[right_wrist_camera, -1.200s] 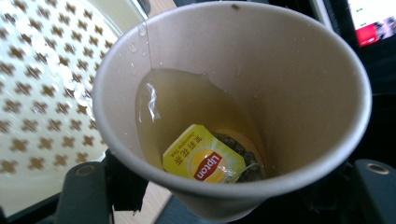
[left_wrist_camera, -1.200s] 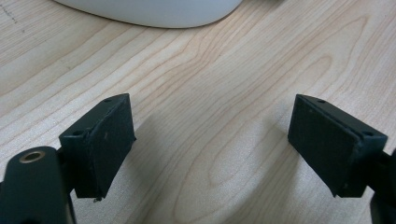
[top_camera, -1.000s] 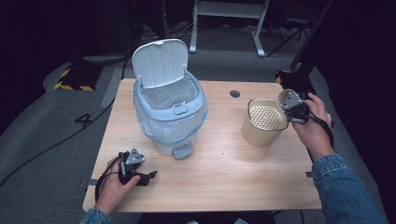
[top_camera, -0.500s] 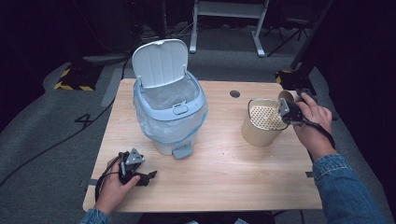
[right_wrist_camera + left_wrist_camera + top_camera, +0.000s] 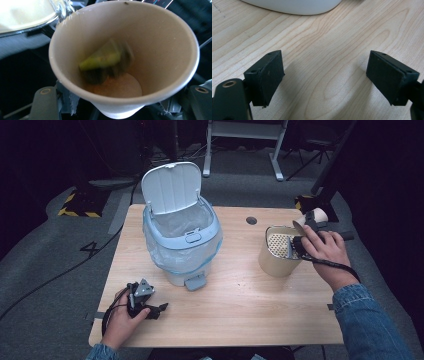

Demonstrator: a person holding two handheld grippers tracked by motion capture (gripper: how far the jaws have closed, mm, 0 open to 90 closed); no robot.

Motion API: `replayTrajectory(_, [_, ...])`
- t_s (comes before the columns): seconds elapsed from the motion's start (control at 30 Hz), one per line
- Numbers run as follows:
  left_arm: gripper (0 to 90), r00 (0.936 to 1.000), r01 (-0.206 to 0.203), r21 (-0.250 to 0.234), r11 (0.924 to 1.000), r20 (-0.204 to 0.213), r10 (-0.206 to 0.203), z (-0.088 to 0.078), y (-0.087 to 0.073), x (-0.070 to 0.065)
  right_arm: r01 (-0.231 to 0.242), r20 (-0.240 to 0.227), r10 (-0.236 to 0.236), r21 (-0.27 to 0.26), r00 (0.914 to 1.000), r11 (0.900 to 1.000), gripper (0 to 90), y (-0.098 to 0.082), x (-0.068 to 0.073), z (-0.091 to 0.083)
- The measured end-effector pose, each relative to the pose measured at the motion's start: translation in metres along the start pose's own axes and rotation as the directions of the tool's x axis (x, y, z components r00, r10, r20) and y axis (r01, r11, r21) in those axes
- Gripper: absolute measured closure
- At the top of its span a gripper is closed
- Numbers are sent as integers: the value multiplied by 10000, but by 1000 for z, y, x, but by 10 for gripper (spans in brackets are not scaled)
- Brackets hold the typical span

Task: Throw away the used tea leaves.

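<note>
My right gripper (image 5: 303, 231) is shut on a paper cup (image 5: 314, 216), holding it tipped at the right rim of a beige canister (image 5: 274, 262) with a perforated insert (image 5: 278, 245). In the right gripper view the paper cup (image 5: 155, 47) sits between the jaws of the right gripper (image 5: 122, 101), its mouth facing the camera. A blurred green scrap (image 5: 103, 57) lies inside it over a pale bottom. My left gripper (image 5: 156, 309) rests on the wooden table (image 5: 240, 320) at the front left. The left gripper (image 5: 324, 80) stands open with bare wood between its pads.
A white and light-blue pedal bin (image 5: 182, 245) with its lid (image 5: 171, 185) up and a clear liner stands left of the table's middle; its foot pedal (image 5: 195, 282) faces the front. A round cable hole (image 5: 251, 220) lies at the back. The bin's white base (image 5: 294, 5) shows ahead of the left jaws.
My right hand has moved left and slightly down with the paper cup, up to the canister's rim. The left hand has stayed put.
</note>
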State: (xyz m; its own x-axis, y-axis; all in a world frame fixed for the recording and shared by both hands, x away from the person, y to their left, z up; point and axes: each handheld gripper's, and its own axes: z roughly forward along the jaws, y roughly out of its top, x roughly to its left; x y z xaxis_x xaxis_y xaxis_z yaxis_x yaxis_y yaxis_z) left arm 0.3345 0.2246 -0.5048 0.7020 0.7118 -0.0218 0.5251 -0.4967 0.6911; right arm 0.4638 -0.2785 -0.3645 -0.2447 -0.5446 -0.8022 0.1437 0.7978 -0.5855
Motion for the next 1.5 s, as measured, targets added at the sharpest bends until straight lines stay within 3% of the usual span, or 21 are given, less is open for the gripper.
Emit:
replayTrajectory(0.1, [148,10000,-1,1,10000,-1,1,0,0,0,1242,621,-1260,320,9901,9917,312,9,3,-3])
replayTrajectory(0.2, [148,10000,0,1,10000,0,0,0,0,0,2540,1242,-2620,771,9570,9641,312,16,6,-4])
replayTrajectory(0.27, [148,10000,-3,1,10000,0,3,0,0,0,2853,1384,-2970,984,9448,9534,312,18,7,-5])
replayTrajectory(0.37, [148,10000,0,1,10000,0,0,0,0,0,2859,1466,-2991,1044,9429,9526,311,18,6,-4])
replayTrajectory(0.53, [148,10000,0,1,10000,-1,0,0,0,0,2432,1389,-2534,862,9573,9661,309,16,5,-5])
replayTrajectory(0.67, [148,10000,0,3,10000,1,0,0,0,0,2317,1479,-2426,872,9588,9689,308,16,3,-6])
replayTrajectory(0.8, [148,10000,-2,4,10000,-1,2,0,0,0,1801,1203,-1872,678,9749,9813,306,13,0,-5])
replayTrajectory(0.87, [148,10000,-4,3,10000,1,4,0,0,0,961,729,-979,283,9925,9950,305,10,-1,-3])
replayTrajectory(0.93, [148,10000,-1,2,10000,4,1,0,0,0,300,339,-305,127,9990,9995,305,7,-2,-1])
replayTrajectory(0.97, [148,10000,0,3,10000,1,0,0,0,0,-495,-76,494,-167,9987,9986,304,4,-3,0])
replayTrajectory(1.0, [149,10000,-2,3,10000,3,2,0,0,0,-1349,-490,1329,-398,9899,9901,303,2,-4,0])
replayTrajectory(1.03, [148,10000,-1,2,10000,2,1,0,0,0,-1838,-749,1801,-461,9808,9819,303,0,-5,1])
replayTrajectory(1.1, [148,10000,0,1,10000,3,0,0,0,0,-2639,-1196,2557,-579,9593,9628,303,-5,-7,3])
replayTrajectory(1.17, [148,10000,-2,2,10000,2,2,0,0,0,-3502,-1653,3351,-717,9276,9339,302,-10,-10,4])
replayTrajectory(1.2, [148,10000,-1,1,10000,0,1,0,0,0,-3962,-1905,3770,-740,9064,9152,301,-13,-11,4])
replayTrajectory(1.27, [148,10000,-1,1,10000,-1,1,0,0,0,-5031,-2754,4634,-928,8423,8592,299,-18,-13,4])
replayTrajectory(1.33, [148,10000,-1,3,10000,-1,1,0,0,0,-5756,-3276,5199,-980,7889,8118,299,-22,-14,5])
replayTrajectory(1.37, [148,10000,1,2,10000,0,-1,0,0,0,-6138,-3580,5485,-948,7556,7838,299,-25,-14,5])
replayTrajectory(1.43, [148,10000,-1,2,10000,0,1,0,0,0,-7045,-4179,6128,-1000,6706,7027,299,-32,-14,8])
replayTrajectory(1.47, [148,10000,-4,5,10000,-1,4,0,0,0,-7488,-4506,6421,-958,6201,6559,299,-36,-14,9])
replayTrajectory(1.5, [148,10000,1,2,10000,-1,-1,0,0,0,-7999,-4910,6748,-803,5510,5948,299,-40,-13,10])
